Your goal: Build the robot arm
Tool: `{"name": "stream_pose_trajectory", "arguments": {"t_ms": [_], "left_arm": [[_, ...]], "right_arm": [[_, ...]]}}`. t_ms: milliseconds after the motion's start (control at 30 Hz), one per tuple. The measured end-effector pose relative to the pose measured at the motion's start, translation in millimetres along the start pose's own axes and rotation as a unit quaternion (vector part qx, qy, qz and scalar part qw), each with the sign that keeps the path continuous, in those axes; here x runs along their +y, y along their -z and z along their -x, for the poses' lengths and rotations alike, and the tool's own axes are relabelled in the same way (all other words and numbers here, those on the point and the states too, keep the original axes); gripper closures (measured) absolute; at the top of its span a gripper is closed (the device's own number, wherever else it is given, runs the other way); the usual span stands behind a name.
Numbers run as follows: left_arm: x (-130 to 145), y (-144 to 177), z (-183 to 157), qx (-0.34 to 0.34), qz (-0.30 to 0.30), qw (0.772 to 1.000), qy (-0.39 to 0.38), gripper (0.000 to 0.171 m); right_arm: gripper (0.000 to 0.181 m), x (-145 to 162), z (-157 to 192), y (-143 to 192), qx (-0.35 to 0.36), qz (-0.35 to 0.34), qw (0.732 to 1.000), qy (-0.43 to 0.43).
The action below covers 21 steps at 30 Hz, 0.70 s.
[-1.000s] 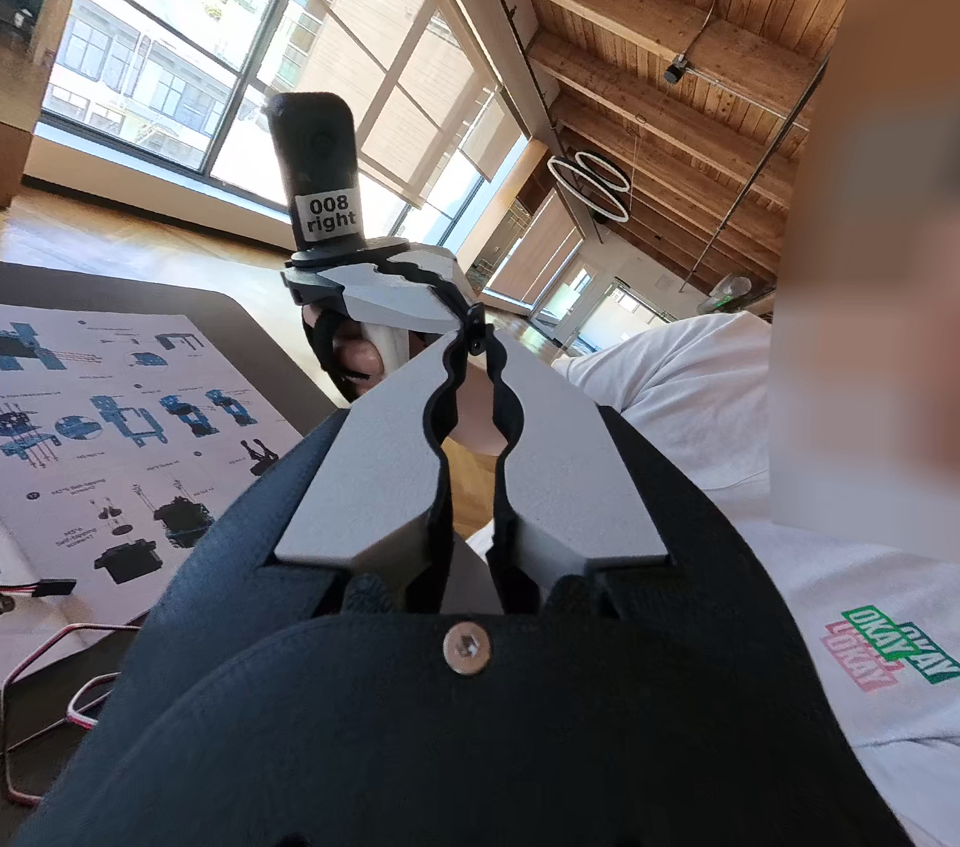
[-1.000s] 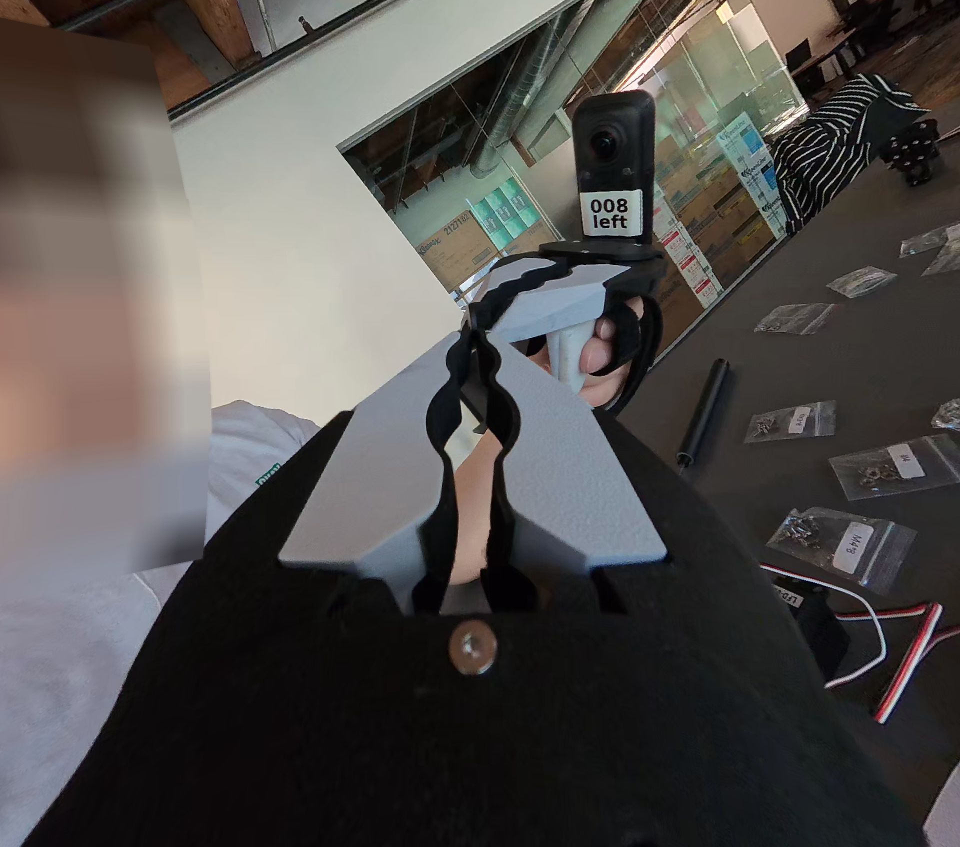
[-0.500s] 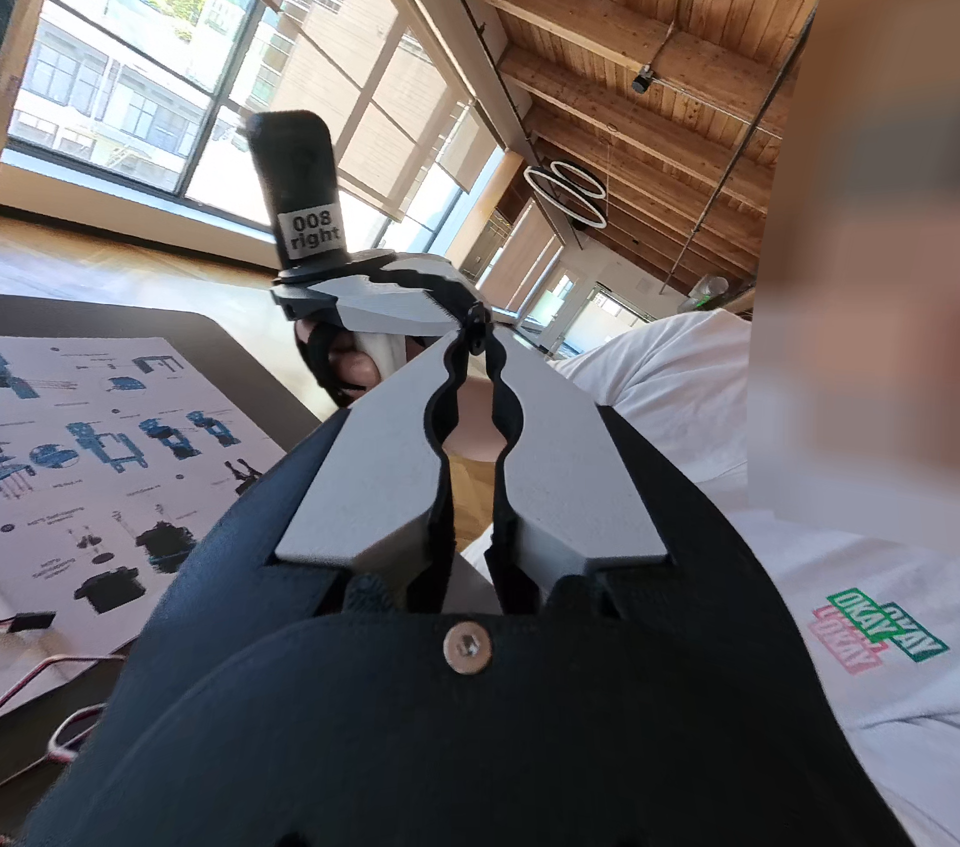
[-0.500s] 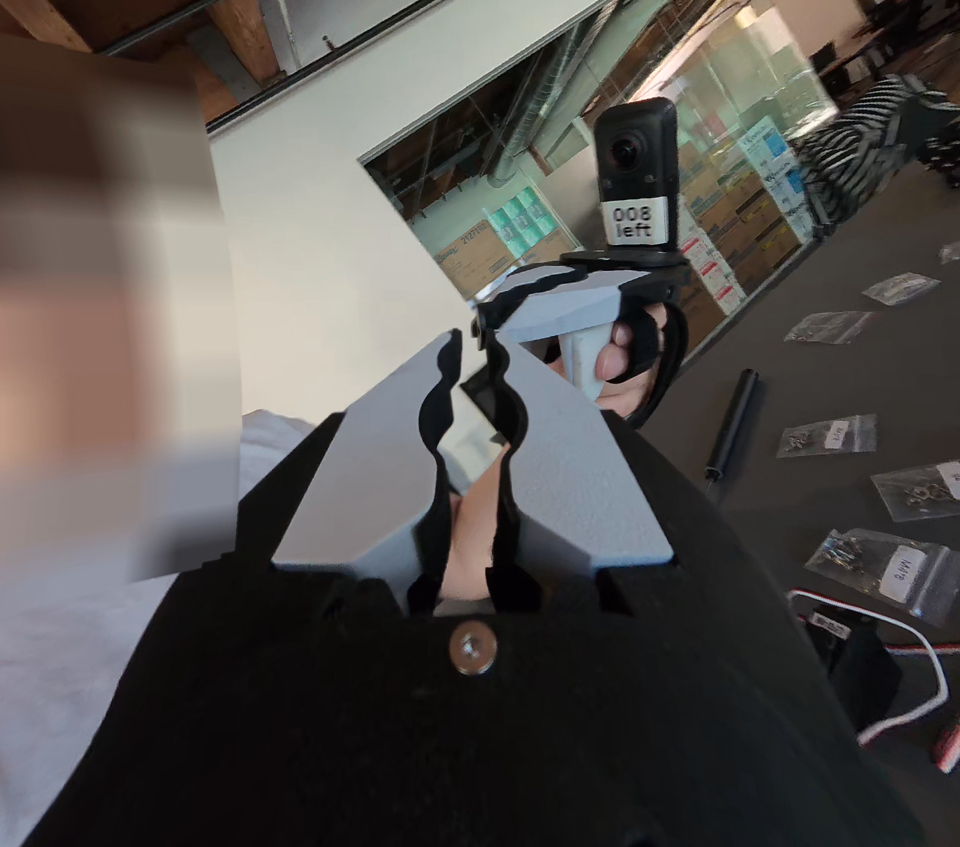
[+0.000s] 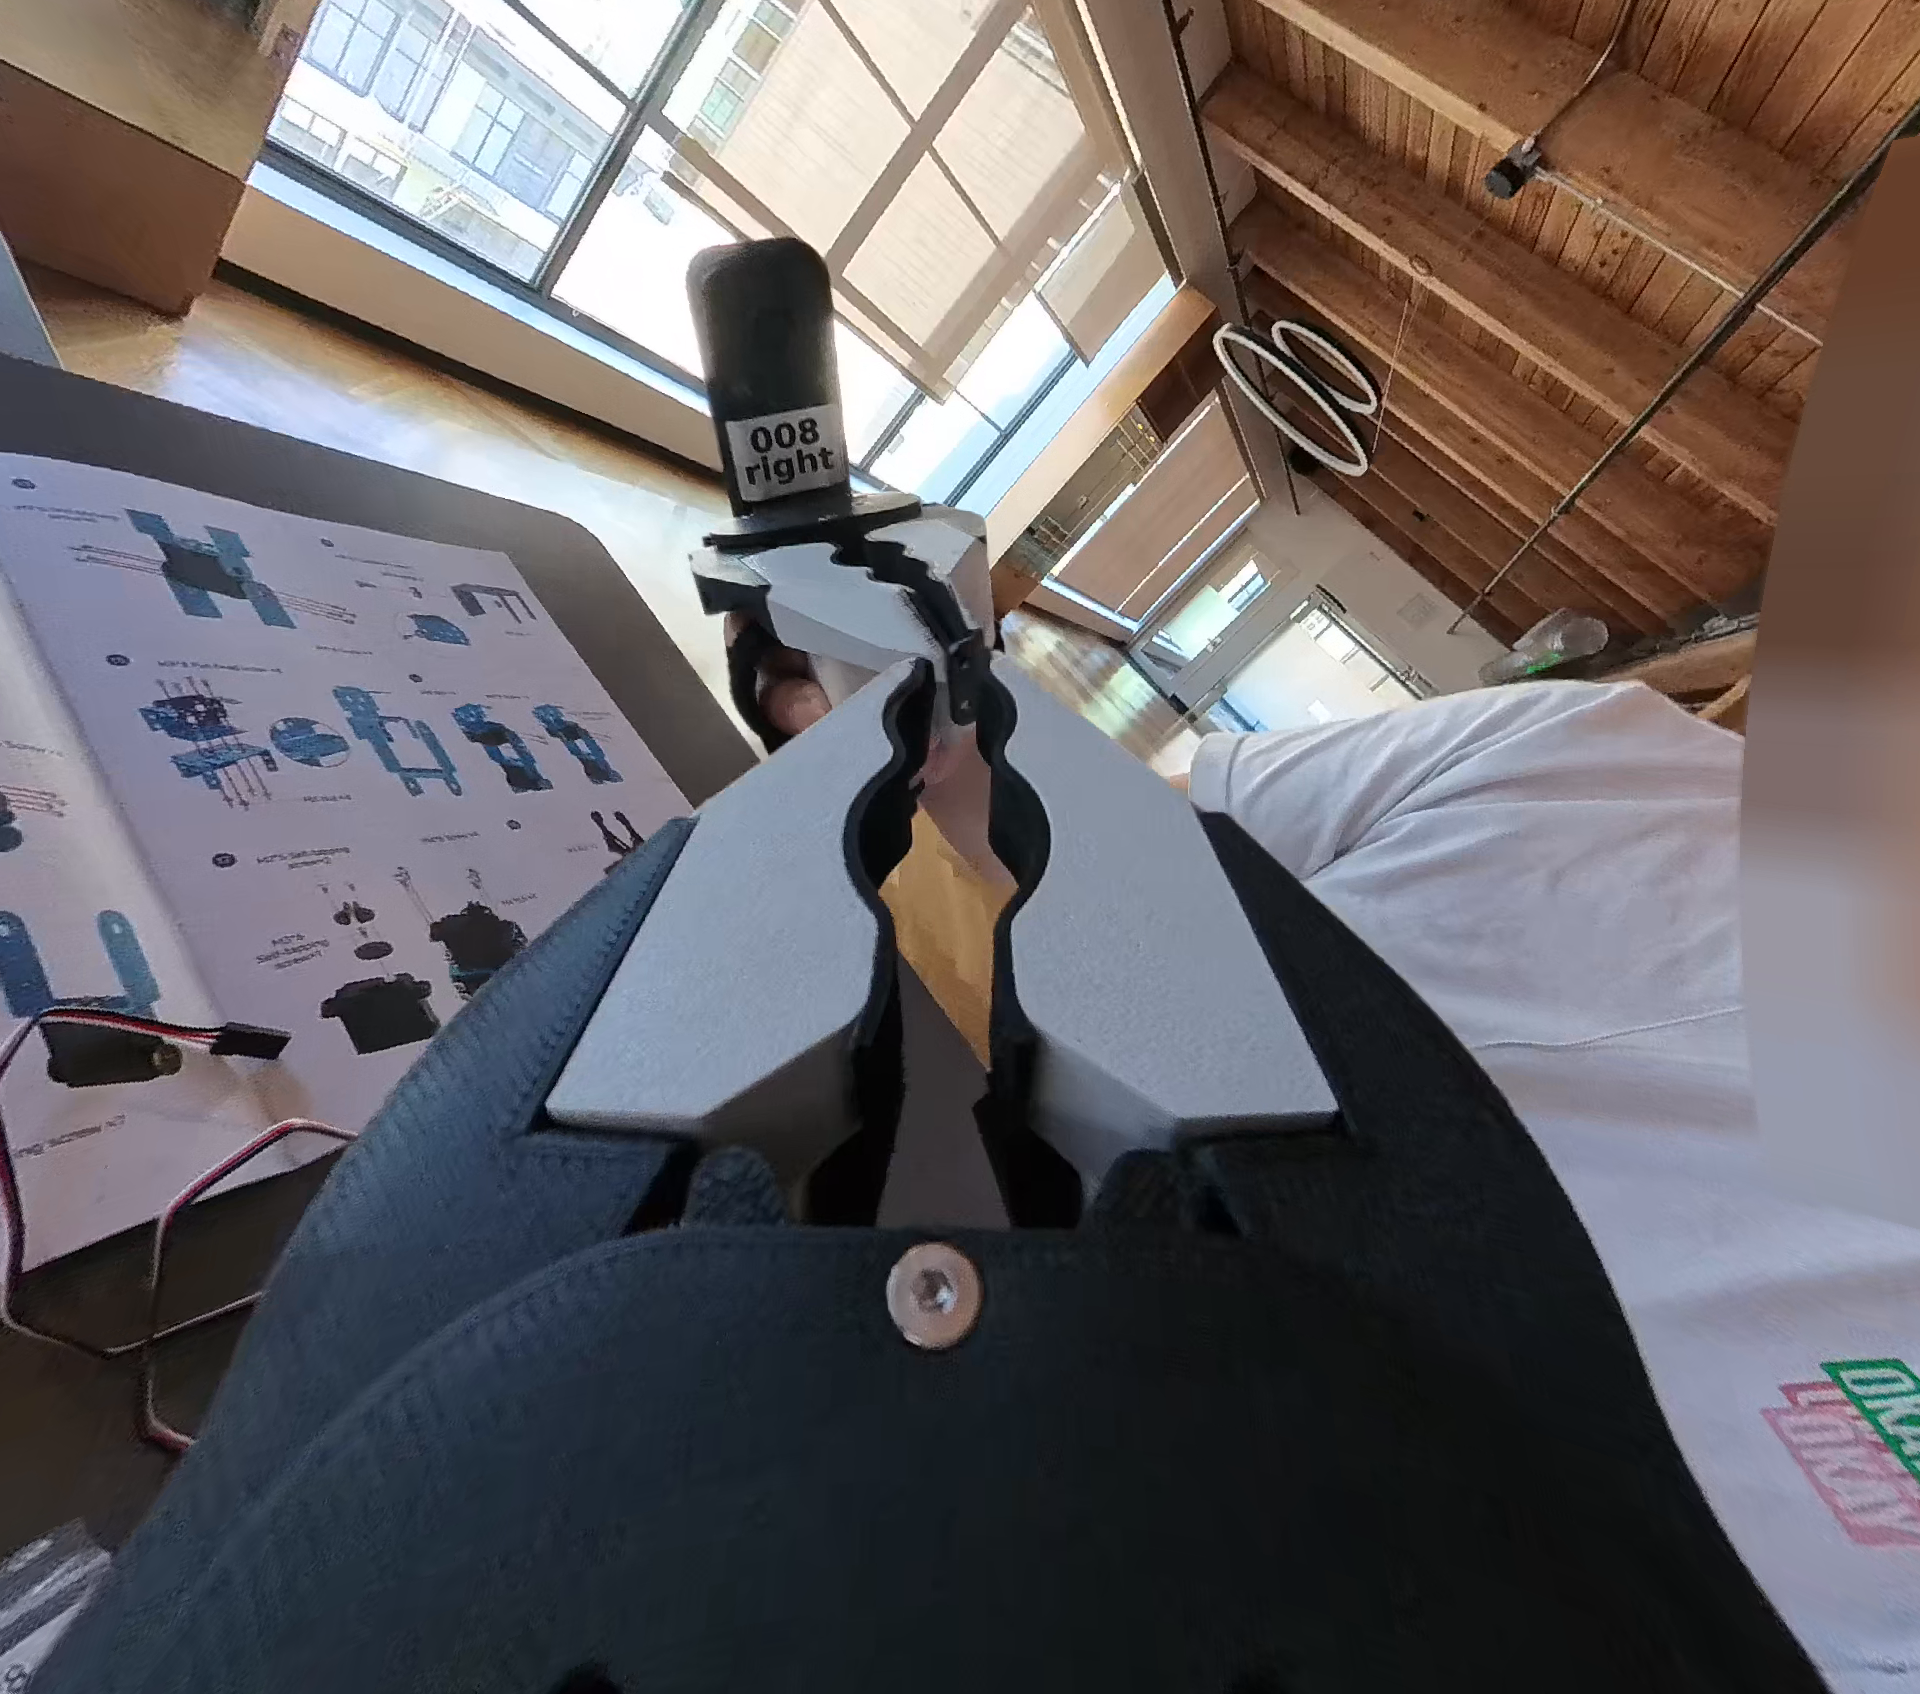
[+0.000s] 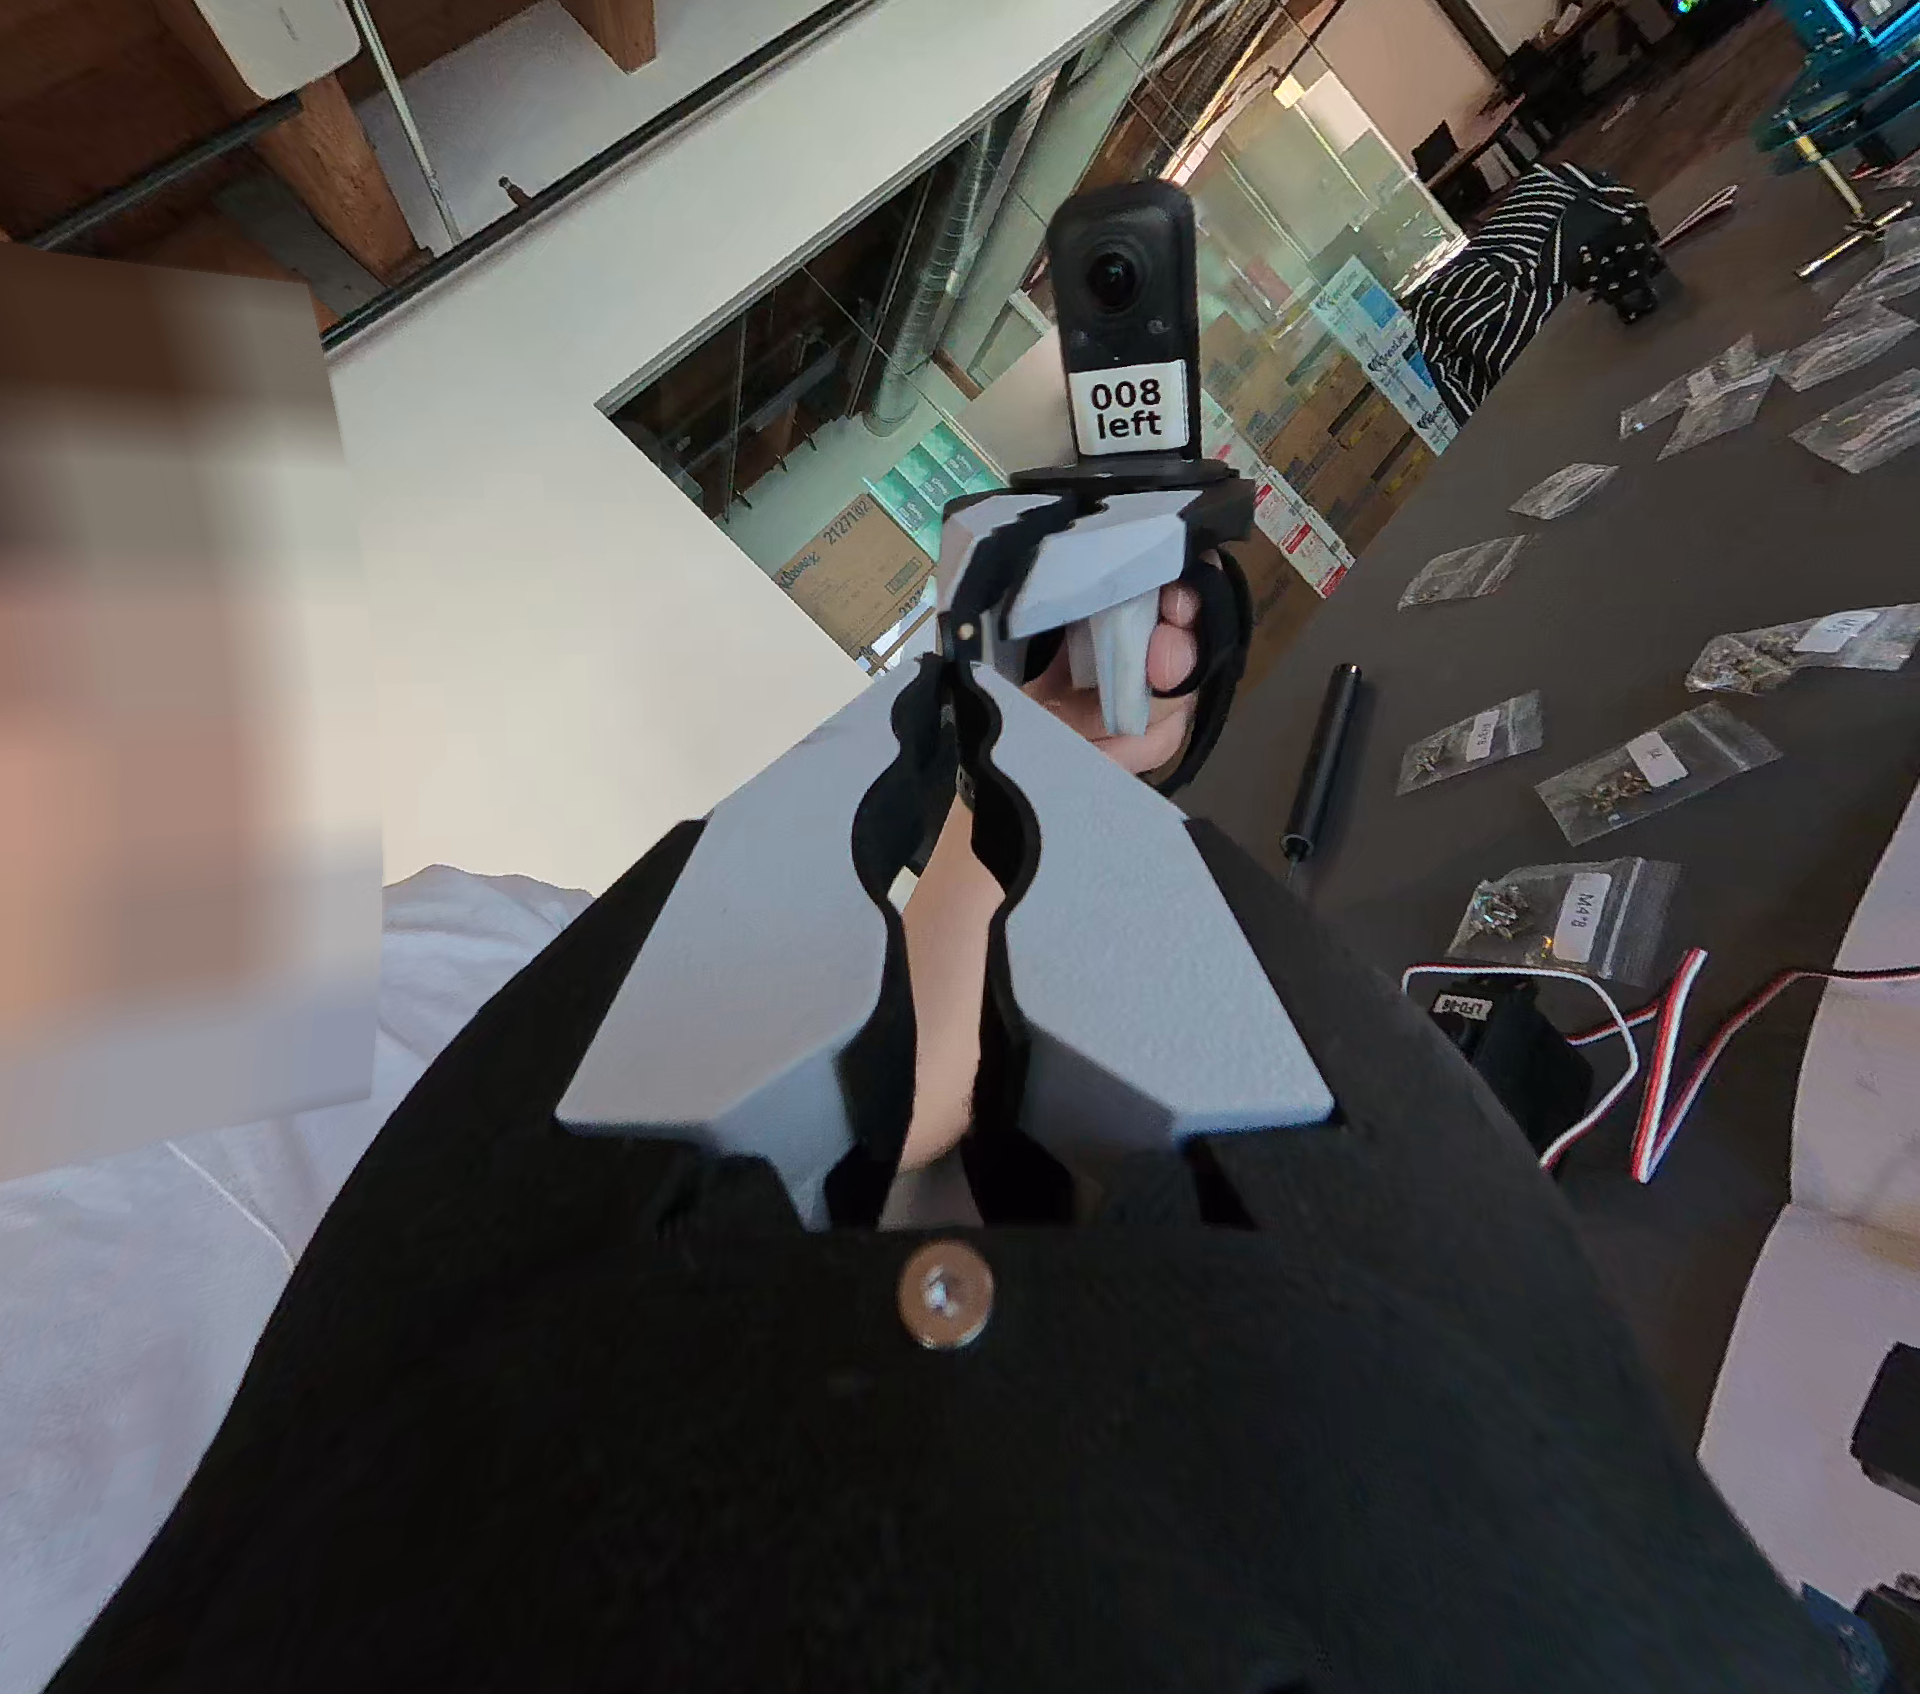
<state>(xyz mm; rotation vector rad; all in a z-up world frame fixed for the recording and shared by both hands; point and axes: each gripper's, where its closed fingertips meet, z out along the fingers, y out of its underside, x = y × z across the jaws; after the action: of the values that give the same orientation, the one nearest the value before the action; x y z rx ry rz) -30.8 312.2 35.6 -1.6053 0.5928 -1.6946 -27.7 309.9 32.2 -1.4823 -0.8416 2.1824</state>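
My two grippers point at each other, tip to tip, held up in front of a person in a white shirt [image 5: 1507, 917]. In the left wrist view my left gripper [image 5: 956, 683] has its jaws nearly closed on a small black part [image 5: 963, 670] at the tips. The right gripper [image 5: 951, 642] meets it from the far side, held by a hand. In the right wrist view my right gripper [image 6: 951, 688] is closed at the tips around the same small black part [image 6: 964, 621]. The left gripper [image 6: 966, 616] holds the part's other end. The part's shape is mostly hidden.
A dark table [image 5: 582, 543] carries a printed instruction sheet [image 5: 312, 761] and a black servo with red-white-black wires [image 5: 104, 1062]. On the other side lie several small bags of screws [image 6: 1652, 771], a black rod [image 6: 1325, 751] and another servo [image 6: 1507, 1052]. My two grippers' fingertips are within a few centimetres of each other.
The grippers stay tip to tip. Both have tilted so that more of the table shows. The right jaws, slightly parted half a second ago, are narrower at the tips now.
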Motion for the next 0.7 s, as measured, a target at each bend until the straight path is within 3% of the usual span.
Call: {"name": "stream_pose_trajectory", "arguments": {"t_ms": [200, 267, 333, 500, 700], "left_arm": [[-6, 14, 2, -0.008, -0.017, 1.000, -0.001, 0.167], [-10, 28, 6, -0.047, -0.024, 0.999, -0.011, 0.166], [-16, 52, 13, -0.130, -0.032, 0.990, -0.036, 0.165], [-39, 134, 3, -0.343, -0.076, 0.928, -0.123, 0.163], [-50, 202, -43, -0.466, -0.132, 0.856, -0.183, 0.161]], "right_arm": [[0.181, -1, -6, 5, 0.013, -0.003, 1.000, 0.000], [0.180, 0, -10, 10, 0.026, 0.000, 1.000, 0.001], [0.181, -1, -14, 18, 0.050, 0.007, 0.999, 0.012], [0.180, -10, -33, 62, 0.190, 0.060, 0.977, 0.076], [0.180, -12, -53, 129, 0.345, 0.130, 0.924, 0.101]]}}
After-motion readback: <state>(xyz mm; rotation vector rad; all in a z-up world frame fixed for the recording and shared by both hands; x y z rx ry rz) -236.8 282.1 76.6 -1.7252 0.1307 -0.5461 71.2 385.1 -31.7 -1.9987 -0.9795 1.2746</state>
